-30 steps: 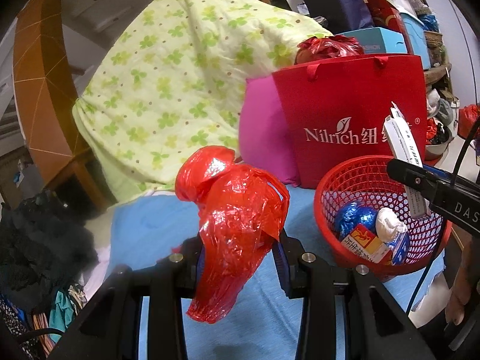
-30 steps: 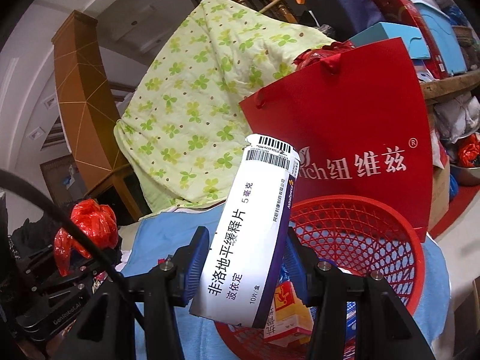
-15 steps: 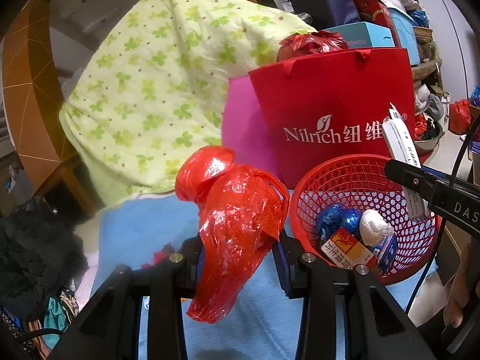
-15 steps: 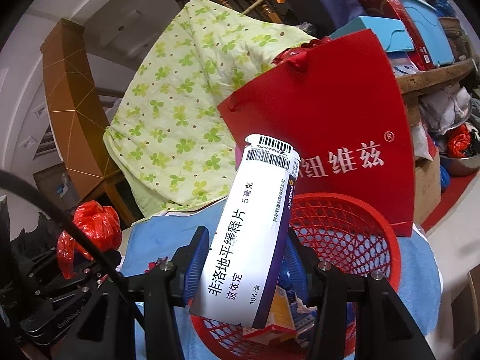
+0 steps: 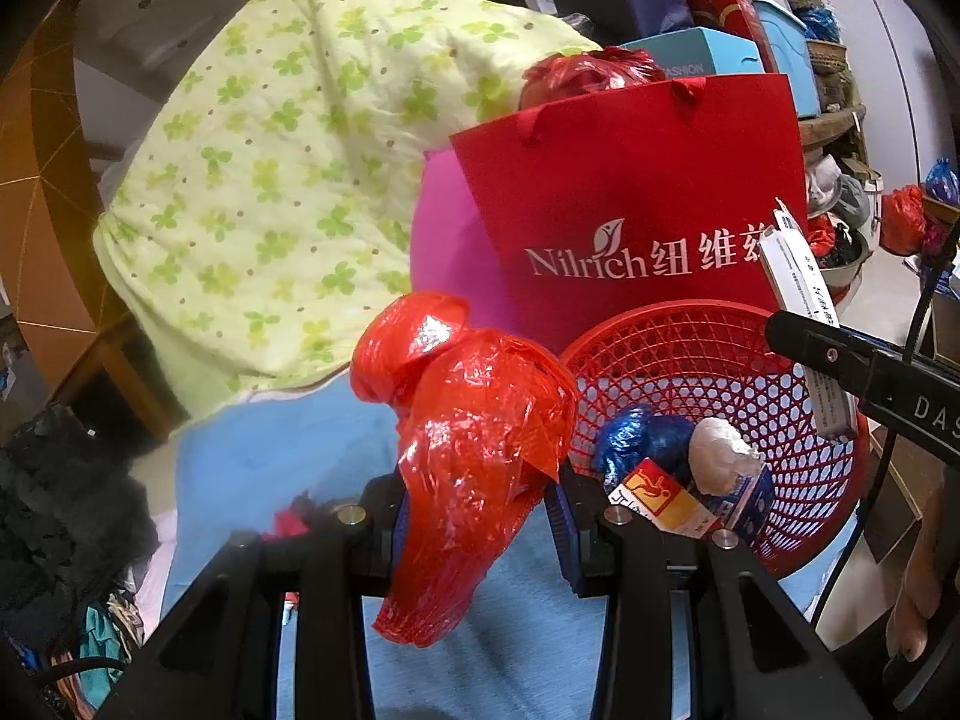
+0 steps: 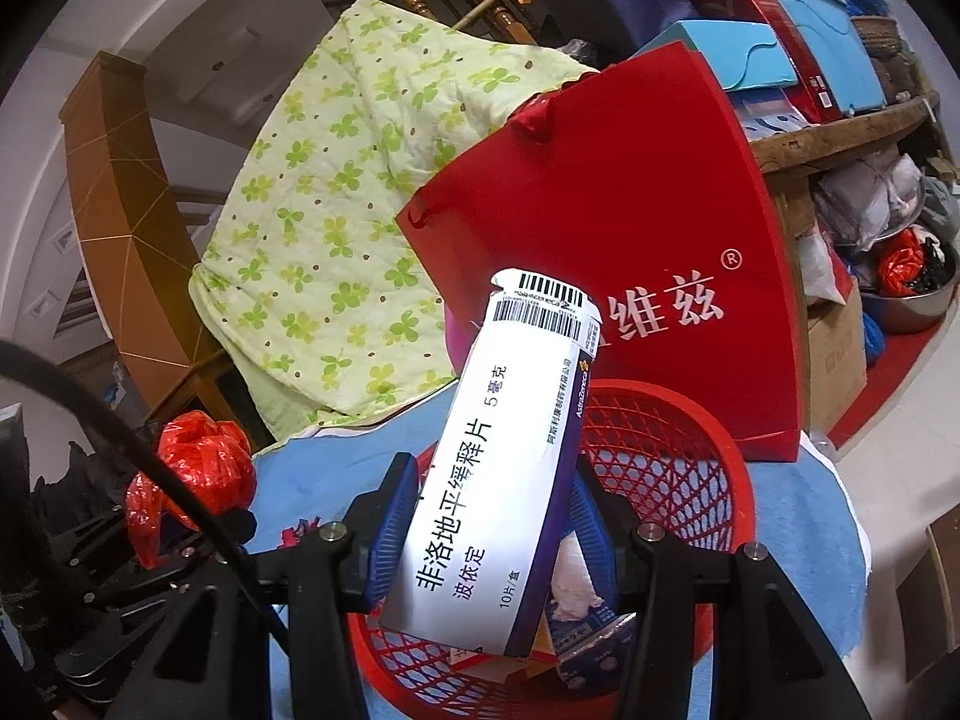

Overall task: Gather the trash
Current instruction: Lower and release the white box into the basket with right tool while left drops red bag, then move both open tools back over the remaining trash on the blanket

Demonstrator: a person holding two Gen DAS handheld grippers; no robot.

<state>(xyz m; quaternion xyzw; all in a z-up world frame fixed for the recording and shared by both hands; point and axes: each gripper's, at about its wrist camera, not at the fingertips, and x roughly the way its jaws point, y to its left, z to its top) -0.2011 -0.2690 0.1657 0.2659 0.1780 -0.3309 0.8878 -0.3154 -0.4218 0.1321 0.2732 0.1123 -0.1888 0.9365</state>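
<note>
Left hand-held gripper [image 5: 480,516] clamping red bag [image 5: 474,450], right hand-held gripper [image 6: 495,534] clamping medicine box [image 6: 504,468] over basket [image 6: 690,480]

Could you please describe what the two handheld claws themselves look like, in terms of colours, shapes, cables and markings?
Both are matte black frames with angular struts and silver bolt heads. The left claw and the right claw each carry two fingers faced with ribbed blue pads. A black cable arcs across the right wrist view. Seen from the left, the right one's body bears white letters "DAS". No sleeve is visible.
</note>
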